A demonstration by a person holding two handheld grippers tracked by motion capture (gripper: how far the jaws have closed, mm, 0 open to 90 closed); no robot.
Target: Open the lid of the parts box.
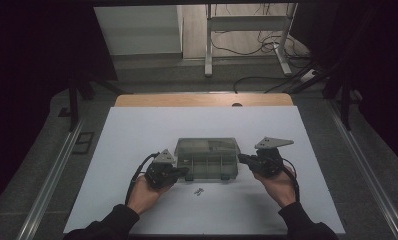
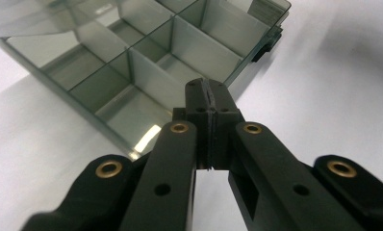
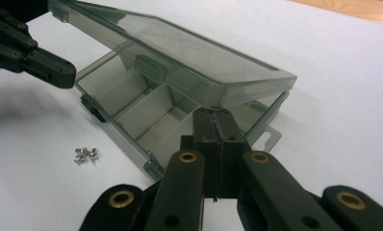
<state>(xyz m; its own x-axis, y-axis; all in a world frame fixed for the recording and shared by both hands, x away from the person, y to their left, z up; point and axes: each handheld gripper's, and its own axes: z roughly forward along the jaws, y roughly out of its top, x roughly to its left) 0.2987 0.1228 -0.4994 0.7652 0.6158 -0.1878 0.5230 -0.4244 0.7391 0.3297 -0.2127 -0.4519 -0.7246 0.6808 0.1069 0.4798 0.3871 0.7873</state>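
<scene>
Centre of the high view, on the white table (image 1: 137, 150), I see the smoky clear compartment box (image 1: 207, 159), lid half raised. My left gripper (image 1: 179, 172) sits at the box's left front corner, jaws pressed together on nothing; in the left gripper view its tips hang over the box's edge by the dividers. My right gripper (image 1: 243, 159) is at the box's right end, jaws also together, empty. Small metal screws (image 1: 199, 191) lie just below the box, lower centre, apart from both grippers.
</scene>
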